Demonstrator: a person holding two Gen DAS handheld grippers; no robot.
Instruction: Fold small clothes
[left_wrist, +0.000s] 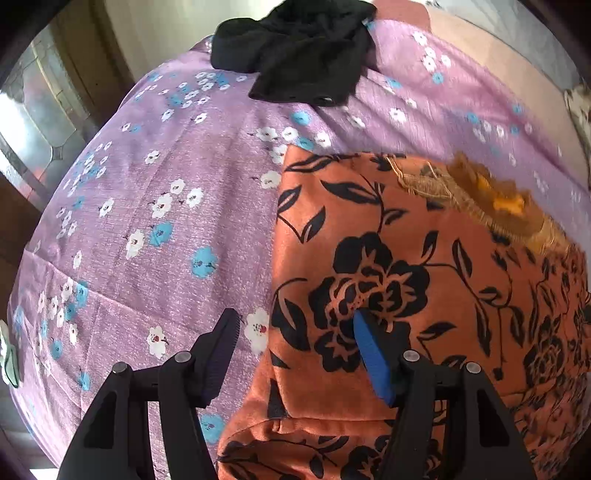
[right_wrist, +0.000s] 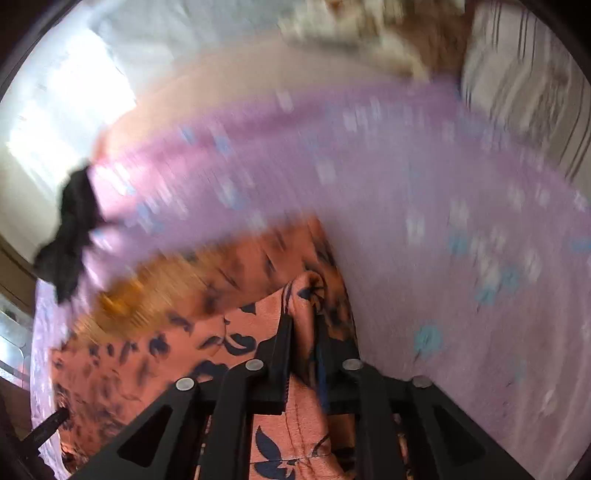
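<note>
Our left gripper (left_wrist: 295, 325) pointed steeply down with its jaws standing apart, one finger (left_wrist: 221, 354) off the orange cloth (left_wrist: 424, 258) and the other pressed onto it. Our right gripper (right_wrist: 303, 317) also pointed down, its jaws pinched tight on a raised fold of that cloth.

My left gripper (left_wrist: 295, 328) is matte black plastic with silver round screws on its linkages; one of its fingers (left_wrist: 373, 358) carries a blue pad. My right gripper (right_wrist: 303, 325) looks the same, ribbed inside.
</note>
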